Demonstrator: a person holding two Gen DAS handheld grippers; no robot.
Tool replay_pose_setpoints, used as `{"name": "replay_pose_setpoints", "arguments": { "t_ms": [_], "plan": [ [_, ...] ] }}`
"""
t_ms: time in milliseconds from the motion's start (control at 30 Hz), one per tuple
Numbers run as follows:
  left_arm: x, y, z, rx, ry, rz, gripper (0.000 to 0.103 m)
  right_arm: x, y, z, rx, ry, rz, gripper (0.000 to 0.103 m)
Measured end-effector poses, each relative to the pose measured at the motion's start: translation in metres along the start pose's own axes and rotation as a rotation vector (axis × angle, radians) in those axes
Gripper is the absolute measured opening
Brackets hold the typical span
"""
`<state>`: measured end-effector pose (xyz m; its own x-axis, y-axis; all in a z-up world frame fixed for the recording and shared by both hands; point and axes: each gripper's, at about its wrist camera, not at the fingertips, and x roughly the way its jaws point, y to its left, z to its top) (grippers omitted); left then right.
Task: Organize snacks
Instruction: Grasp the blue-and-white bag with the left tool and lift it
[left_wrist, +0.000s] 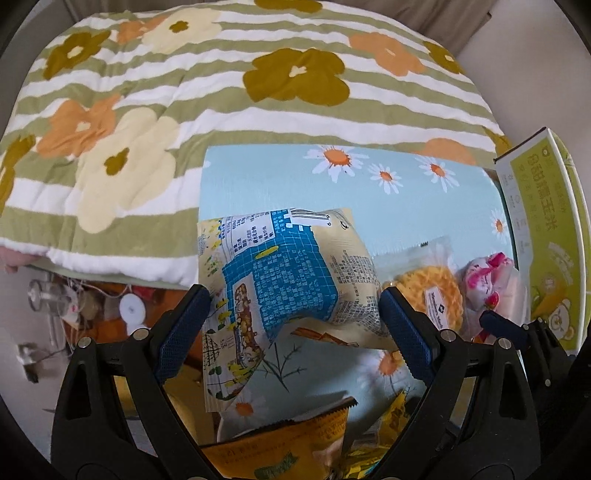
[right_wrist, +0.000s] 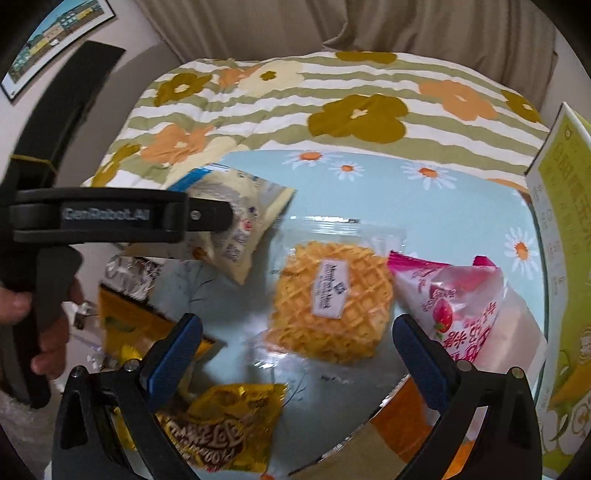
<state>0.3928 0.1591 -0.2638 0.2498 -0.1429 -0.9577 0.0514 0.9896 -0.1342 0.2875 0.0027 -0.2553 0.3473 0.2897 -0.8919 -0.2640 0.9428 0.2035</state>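
Snack bag (left_wrist: 291, 280): lying flat on the daisy mat (left_wrist: 280, 181) at its left edge, long axis running toward the striped blanket (left_wrist: 184, 99).
Left gripper (left_wrist: 295, 314): hanging wide open astride the bag — gripping nothing.
Right gripper (right_wrist: 297, 343): standing wide open over the waffle (right_wrist: 332, 299), holding nothing.
Room: pink packet (right_wrist: 458, 295) sitting right of the waffle, green box (right_wrist: 565, 258) beyond — bare mat behind.

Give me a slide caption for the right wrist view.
Open right gripper above a wrapped waffle, beside a pink strawberry snack packet on the daisy-print tabletop.
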Motion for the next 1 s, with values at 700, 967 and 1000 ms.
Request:
{"name": "replay_pose_setpoints", "arguments": {
  "t_ms": [700,967,1000],
  "plan": [
    [0.04,-0.021,0.018,0.084,0.117,0.072,0.102,0.022,-0.003,0.007,0.039,0.056,-0.008,0.103],
    [0.036,-0.019,0.01,0.09,0.07,0.027,0.088,0.026,-0.007,0.007,0.041,0.058,-0.011,0.103],
    [0.035,-0.018,0.011,0.089,0.067,0.023,0.086,0.027,-0.006,0.007,0.037,0.056,-0.014,0.103]
  ]
}}
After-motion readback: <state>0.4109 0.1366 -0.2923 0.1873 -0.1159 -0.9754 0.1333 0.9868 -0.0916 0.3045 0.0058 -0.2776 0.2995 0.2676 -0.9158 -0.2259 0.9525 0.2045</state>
